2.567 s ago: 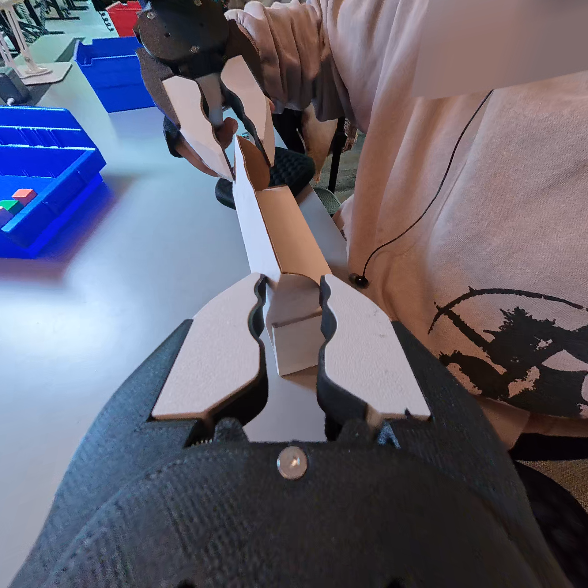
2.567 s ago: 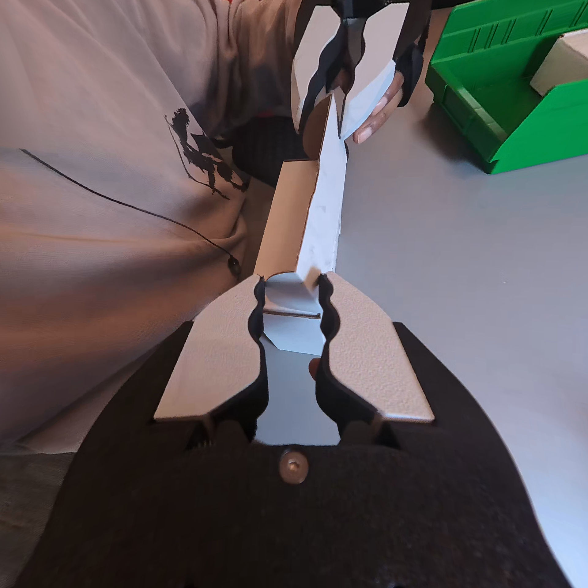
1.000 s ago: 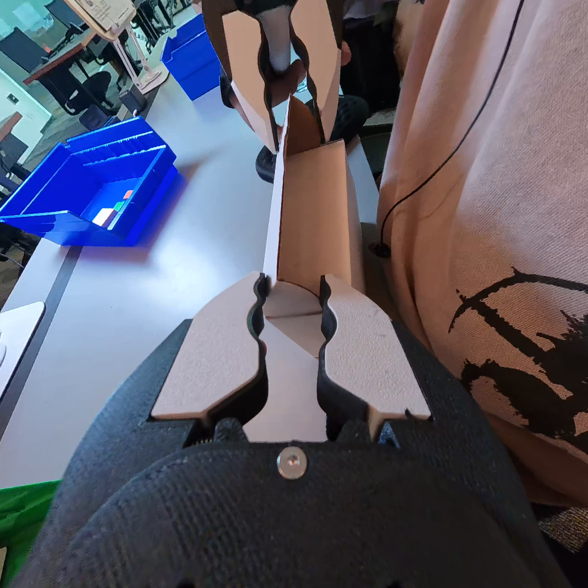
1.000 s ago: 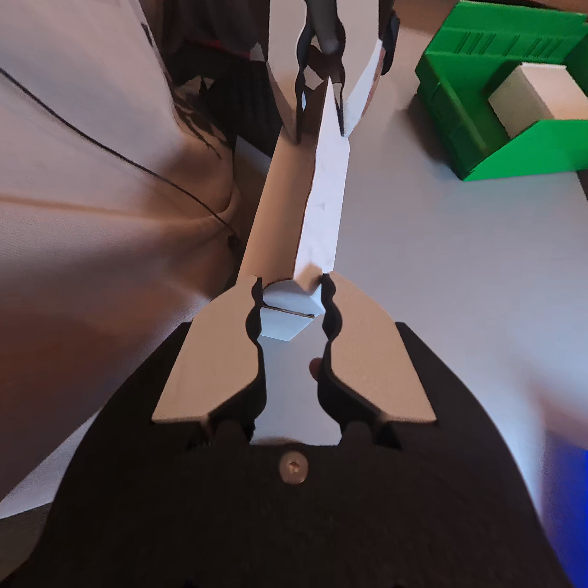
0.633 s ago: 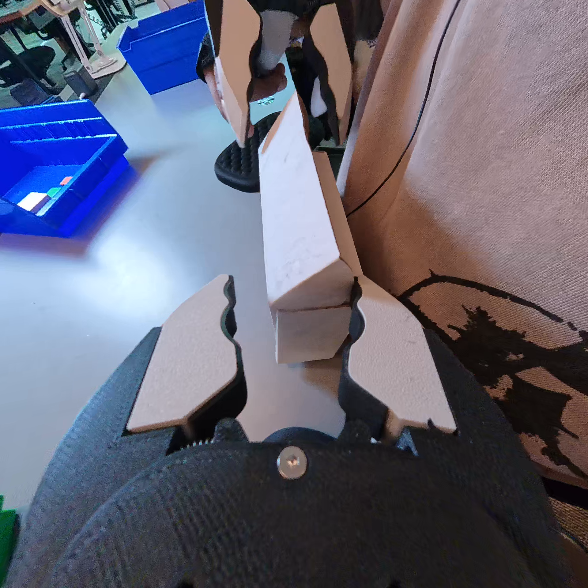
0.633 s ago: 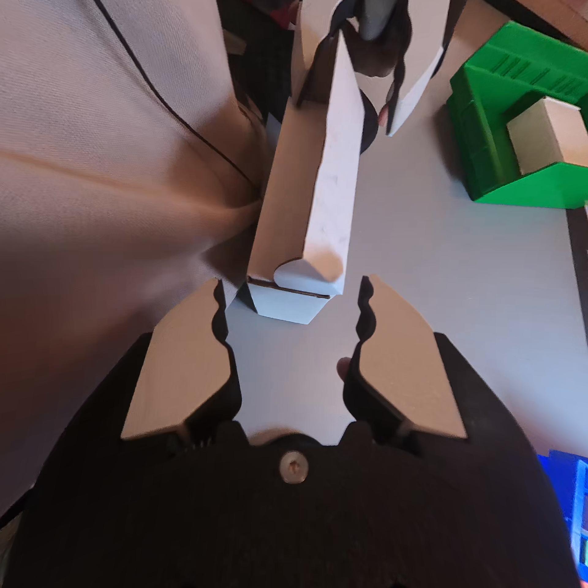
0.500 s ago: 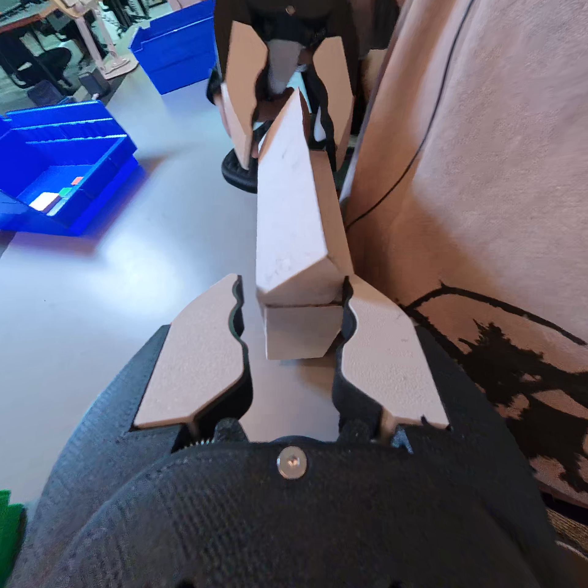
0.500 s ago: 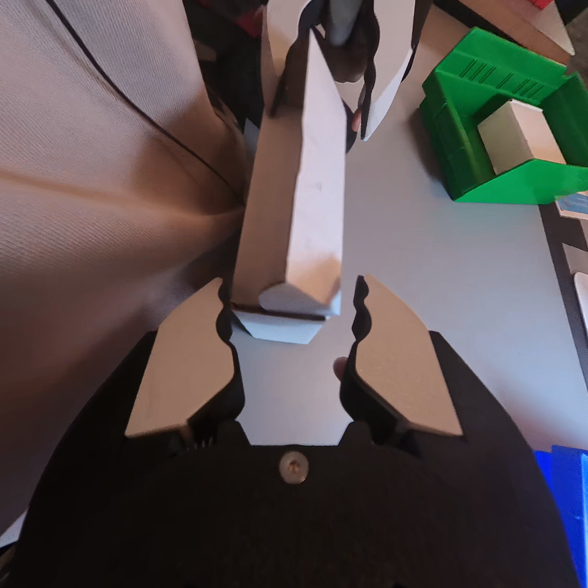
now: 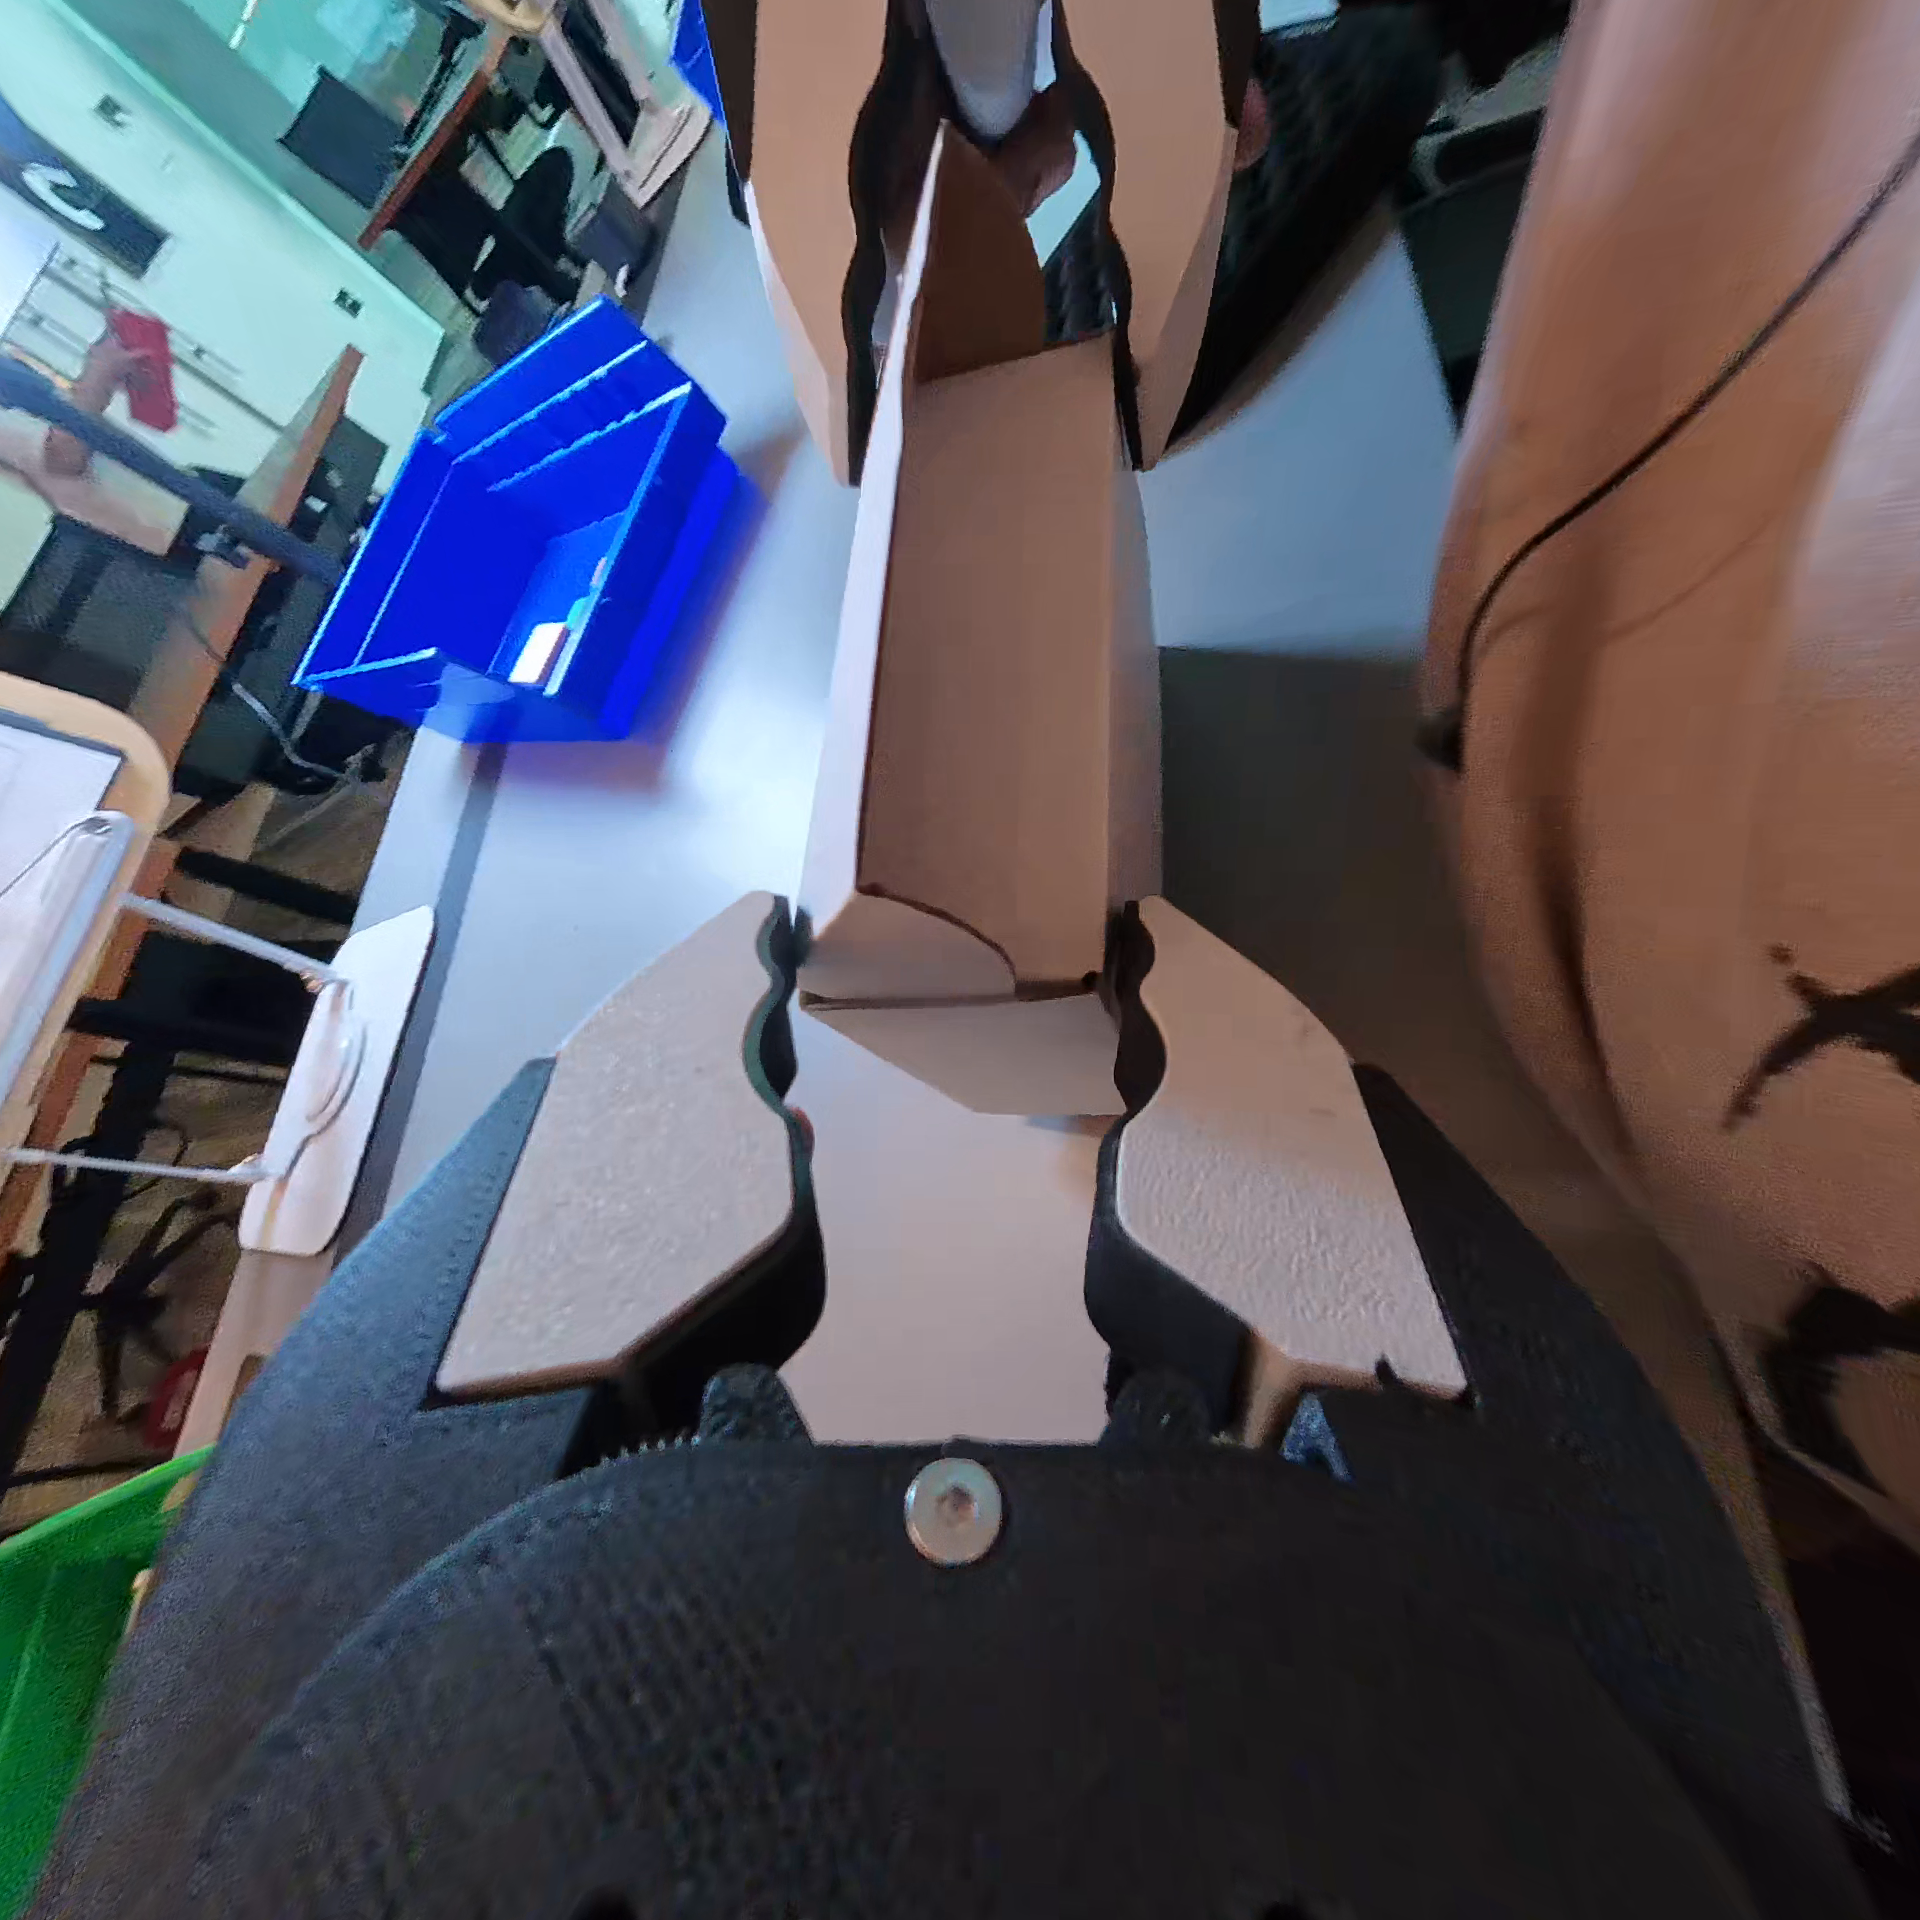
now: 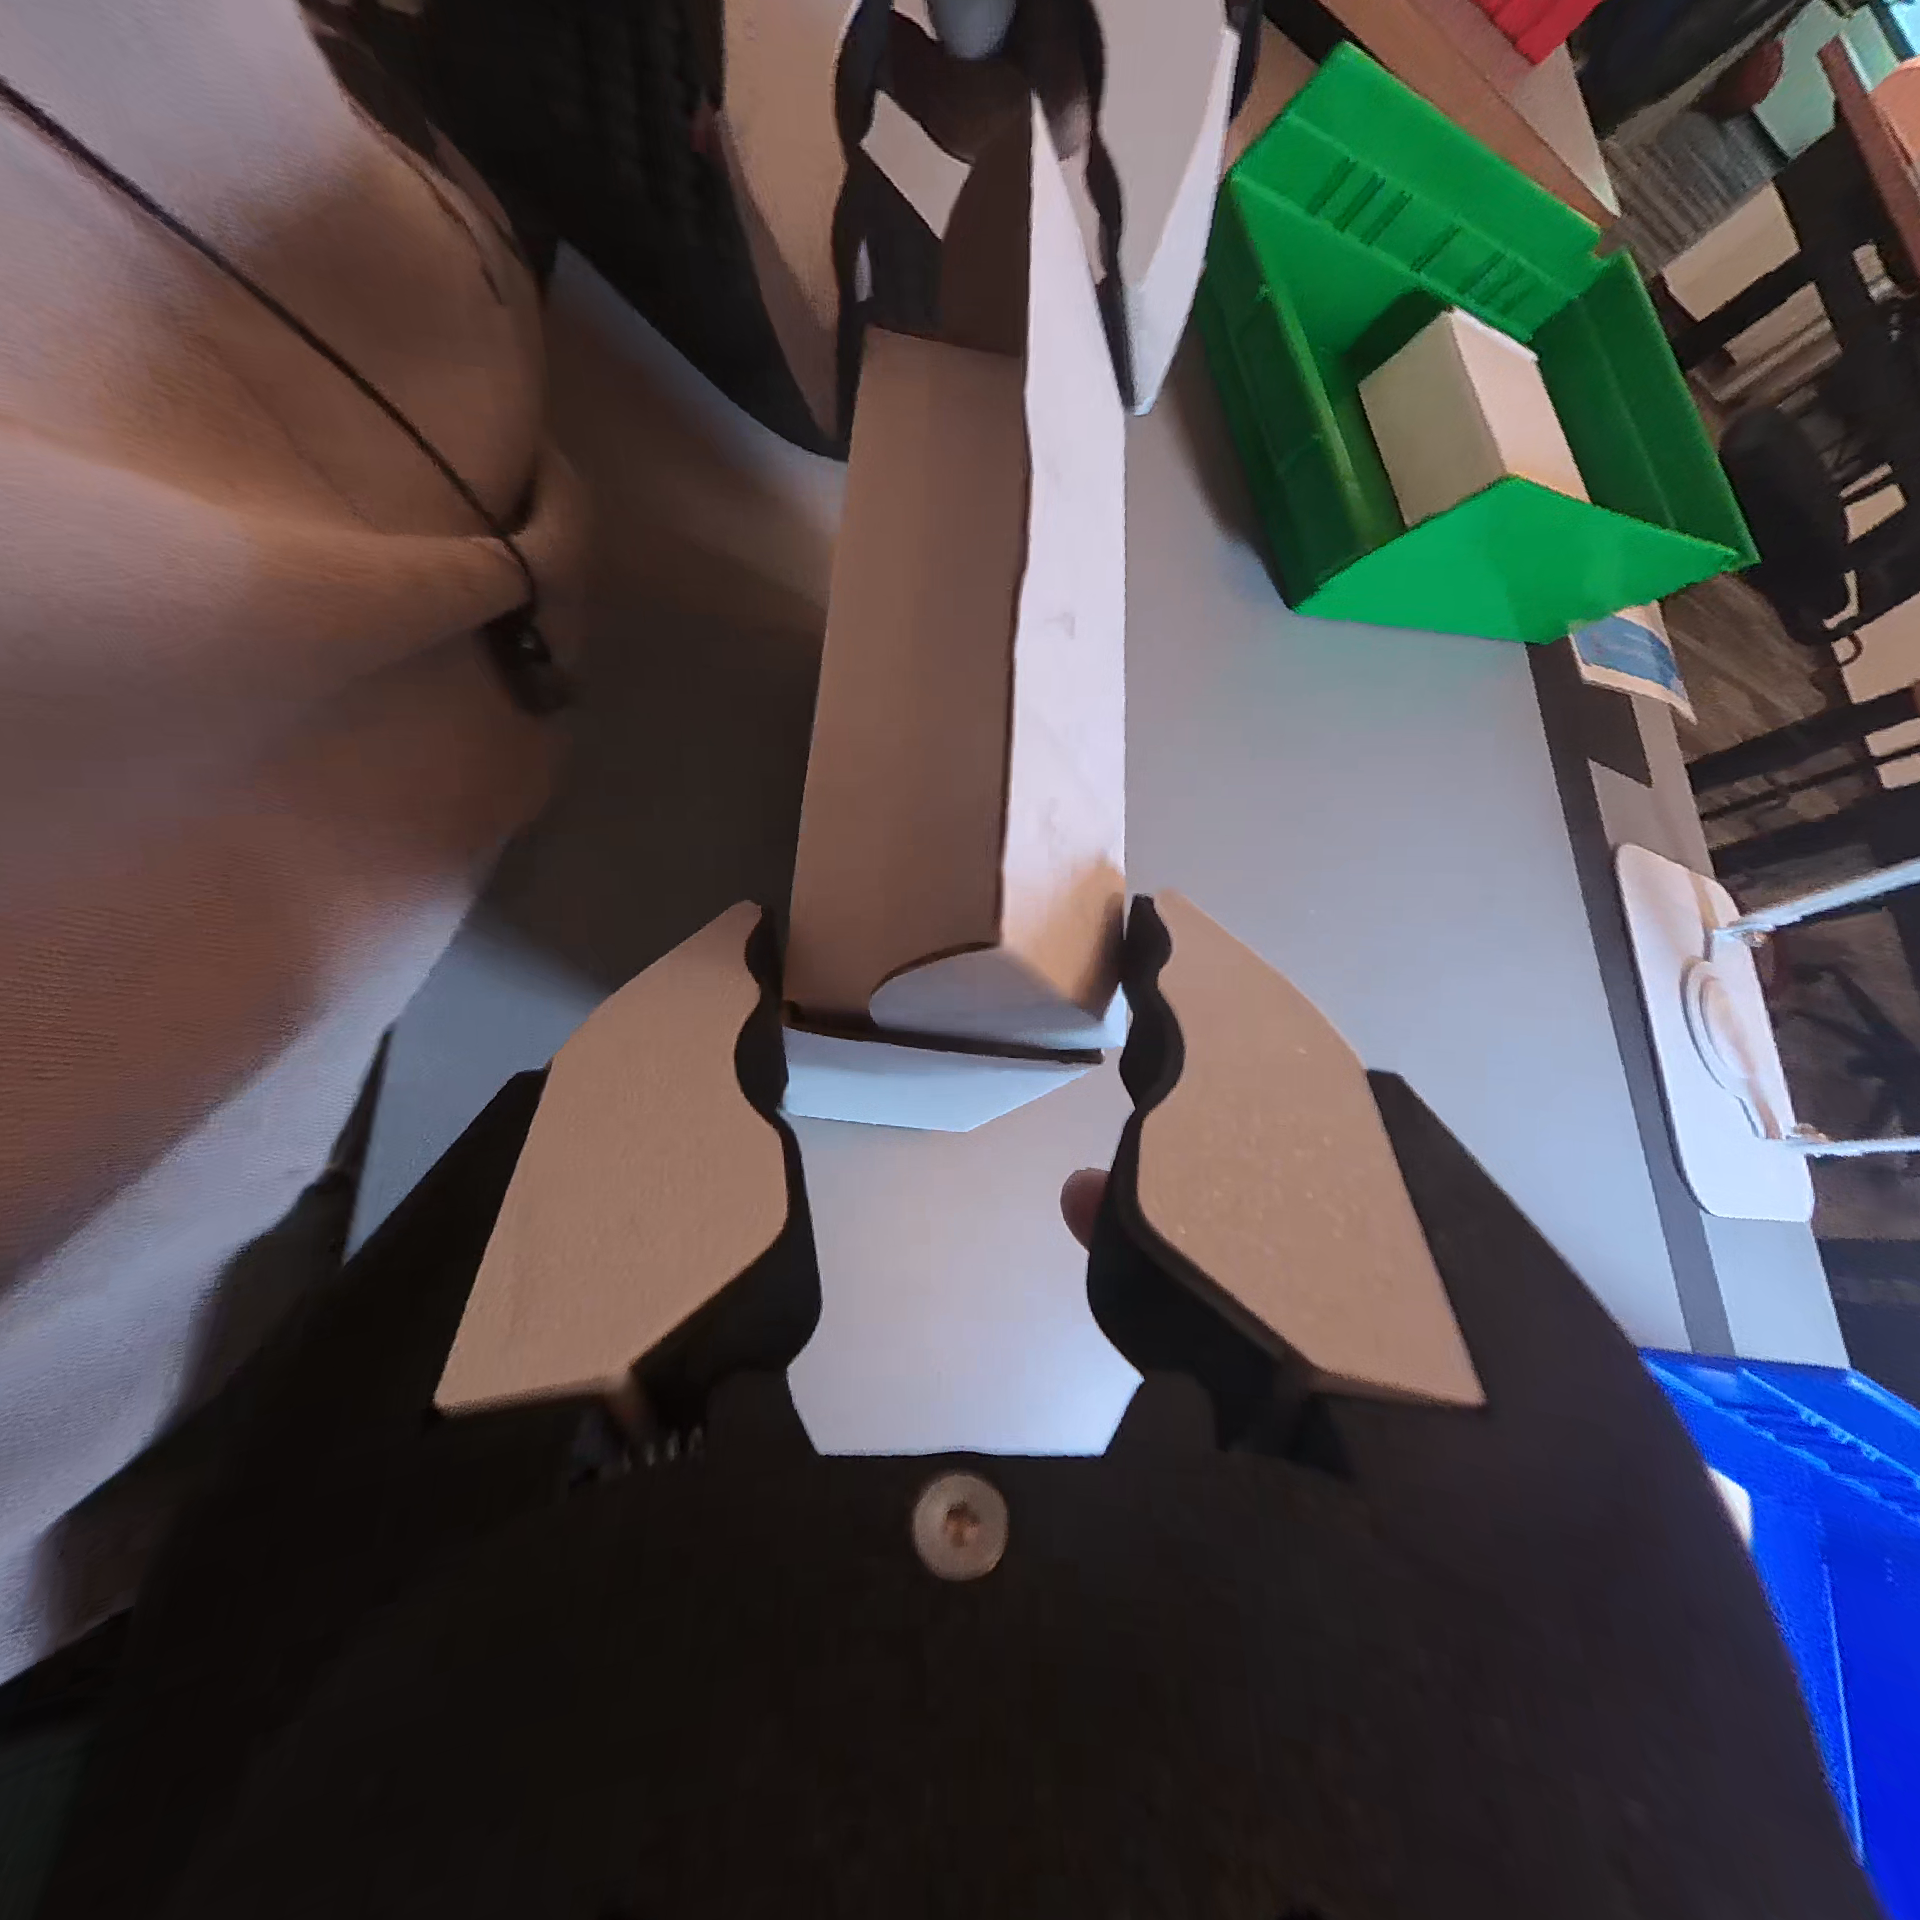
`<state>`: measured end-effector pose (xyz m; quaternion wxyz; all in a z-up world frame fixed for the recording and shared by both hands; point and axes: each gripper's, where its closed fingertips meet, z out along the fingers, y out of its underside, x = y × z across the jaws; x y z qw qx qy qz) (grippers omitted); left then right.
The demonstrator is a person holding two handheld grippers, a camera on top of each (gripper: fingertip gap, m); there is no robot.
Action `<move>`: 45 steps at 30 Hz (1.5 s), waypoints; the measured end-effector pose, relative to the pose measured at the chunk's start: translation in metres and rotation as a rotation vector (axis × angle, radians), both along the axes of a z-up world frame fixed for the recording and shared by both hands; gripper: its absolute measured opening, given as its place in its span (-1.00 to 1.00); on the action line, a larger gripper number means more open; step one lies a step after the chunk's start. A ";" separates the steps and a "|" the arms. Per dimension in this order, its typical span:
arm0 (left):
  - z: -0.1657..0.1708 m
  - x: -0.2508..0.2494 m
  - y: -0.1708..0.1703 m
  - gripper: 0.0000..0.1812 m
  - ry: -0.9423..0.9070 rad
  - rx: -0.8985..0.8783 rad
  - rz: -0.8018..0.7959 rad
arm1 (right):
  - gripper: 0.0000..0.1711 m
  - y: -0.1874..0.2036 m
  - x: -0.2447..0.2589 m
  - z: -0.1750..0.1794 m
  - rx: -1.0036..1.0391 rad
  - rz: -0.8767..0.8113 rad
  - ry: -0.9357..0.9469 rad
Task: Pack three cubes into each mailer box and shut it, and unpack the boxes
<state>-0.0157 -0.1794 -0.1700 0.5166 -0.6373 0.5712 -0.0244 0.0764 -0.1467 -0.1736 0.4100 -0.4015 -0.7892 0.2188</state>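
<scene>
A long narrow cardboard mailer box (image 9: pixel 987 644), white outside with a tan face turned up, is held level between my two grippers above the grey table (image 9: pixel 623 831). My left gripper (image 9: pixel 956 925) is shut on its near end, one finger on each side wall. In the right wrist view my right gripper (image 10: pixel 948 914) is shut on the other end of the same box (image 10: pixel 966 644). Each view shows the other gripper at the far end, the right gripper (image 9: pixel 987 208) and the left gripper (image 10: pixel 977 208). A coloured cube (image 9: pixel 545 649) lies in a blue bin (image 9: pixel 499 540).
A green bin (image 10: pixel 1455 312) holding a white box (image 10: pixel 1475 436) stands on the table's other side. A person in a beige shirt (image 9: pixel 1662 727) stands close against the box. A white stand base (image 9: pixel 322 1081) sits at the table edge. A blue bin corner (image 10: pixel 1818 1507) shows low right. One gripper's finger ends stand about 11 centimeters off the other's.
Both grippers opened, the box turned about its long axis, and both have closed again across its wider side. Earlier they pinched it across the narrow side.
</scene>
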 end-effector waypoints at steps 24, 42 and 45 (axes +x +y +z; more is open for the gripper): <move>-0.005 -0.012 0.043 -0.37 -0.107 -0.047 0.085 | -0.42 0.044 -0.016 0.003 0.364 0.040 0.126; -0.005 -0.008 0.037 -0.61 -0.191 0.052 0.053 | -0.52 0.046 -0.020 -0.005 0.267 0.050 0.219; -0.005 -0.008 0.037 -0.61 -0.238 0.024 0.070 | -0.53 0.047 -0.021 -0.005 0.219 0.044 0.236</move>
